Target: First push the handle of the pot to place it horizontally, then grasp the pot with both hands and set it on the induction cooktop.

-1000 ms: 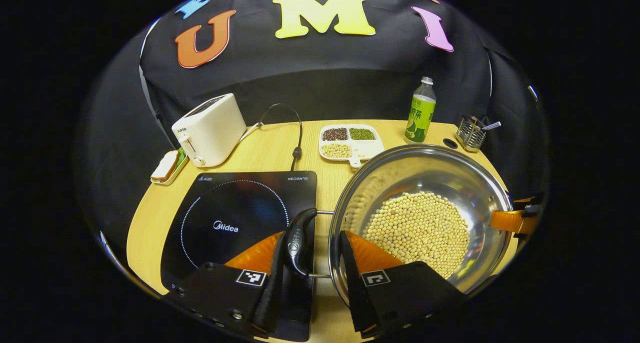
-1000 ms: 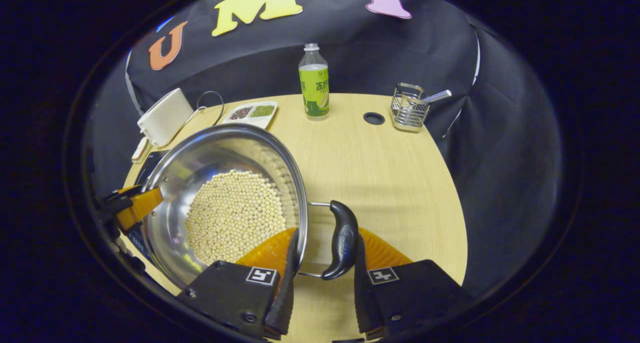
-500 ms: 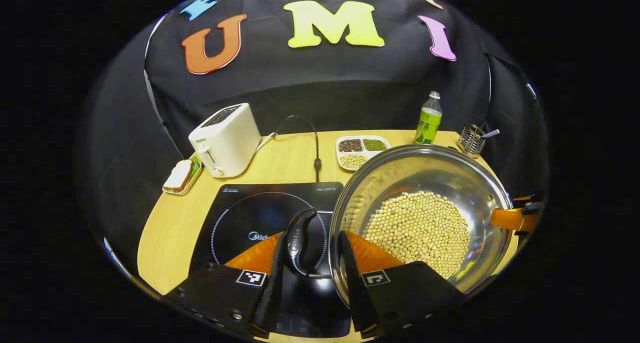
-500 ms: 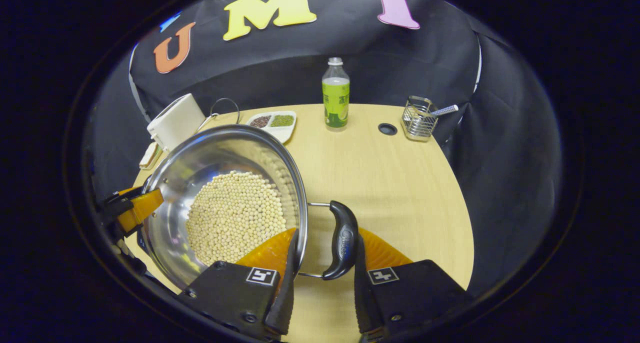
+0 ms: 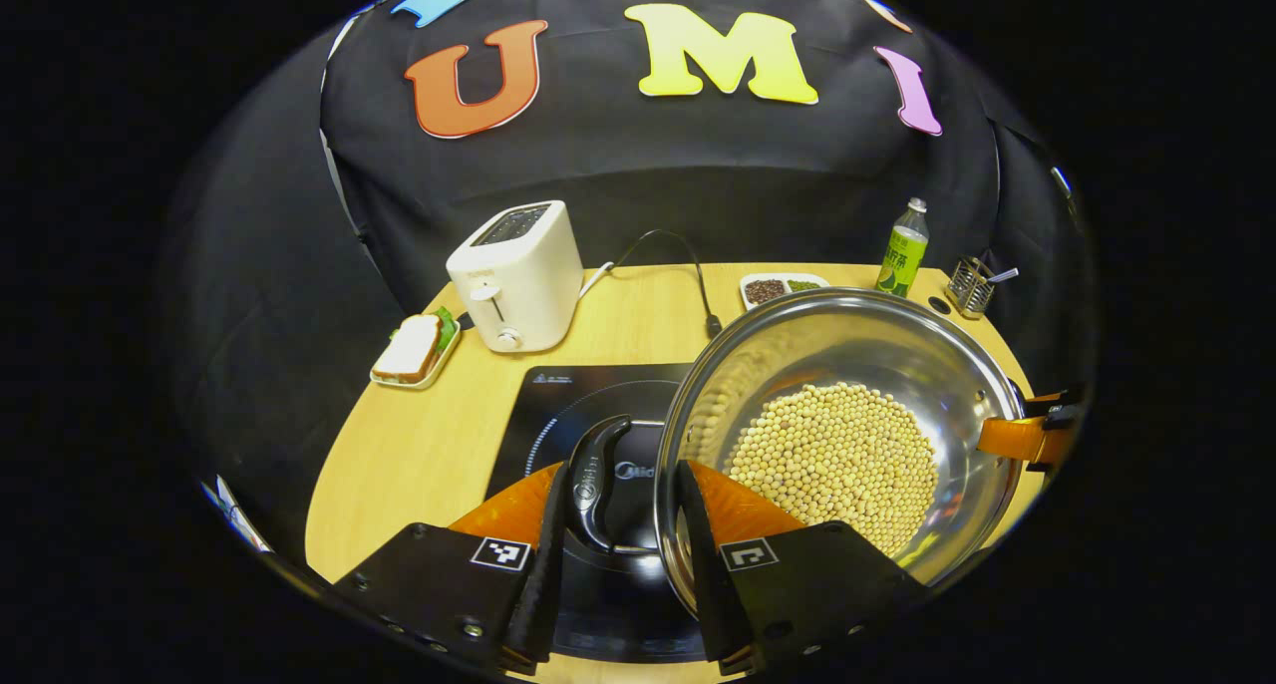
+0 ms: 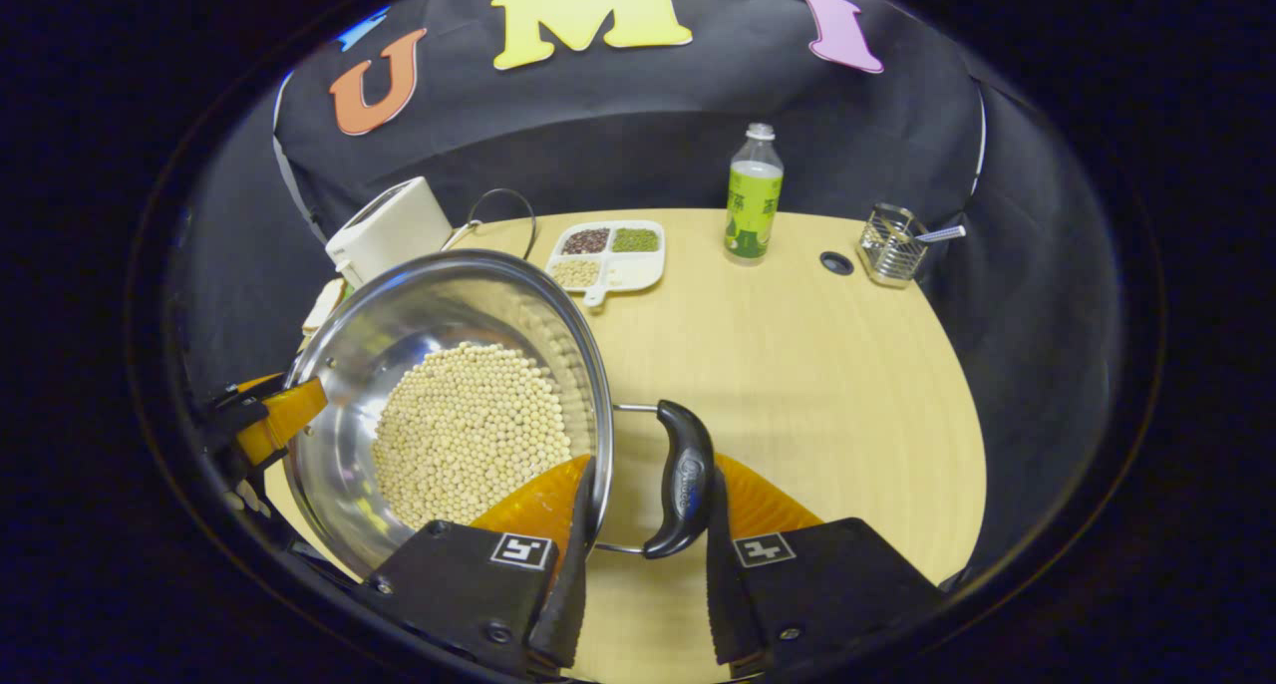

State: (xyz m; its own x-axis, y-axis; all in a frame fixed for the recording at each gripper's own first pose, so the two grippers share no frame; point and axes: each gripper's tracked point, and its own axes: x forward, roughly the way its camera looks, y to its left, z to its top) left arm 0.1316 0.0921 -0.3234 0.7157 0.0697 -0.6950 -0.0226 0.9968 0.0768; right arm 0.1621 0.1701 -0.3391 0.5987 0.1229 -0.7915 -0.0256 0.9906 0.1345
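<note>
The round pale wooden table (image 6: 797,365) carried everything. Above it I held the wide stainless-steel pot of pale soybeans (image 5: 837,435) by both its side handles, its left part over the flat black induction cooktop (image 5: 578,405), which lay on the table just beneath my left claw. I could not tell whether the pot's base touched the cooktop.

My left claw (image 5: 618,554) was clenched across the pot's left black curved handle (image 5: 596,480) and the rim: one finger pressed the handle's outer side, the other reached inside the pot wall. My right claw (image 6: 643,554) gripped the right black curved handle (image 6: 683,490) the same way, one finger inside the rim and one outside the handle.

Beyond the cooktop stood a cream-white toaster (image 5: 516,275), its black cord (image 5: 688,275) looping across the table toward the cooktop's far edge. Beside the toaster lay a sandwich on a small tray (image 5: 414,350). Behind the pot sat a white divided dish of dark, green and pale beans (image 6: 603,253), then a green-labelled plastic bottle (image 6: 753,195) standing upright, and at the far right edge a wire-mesh utensil holder (image 6: 890,245). None of these touched the pot.
</note>
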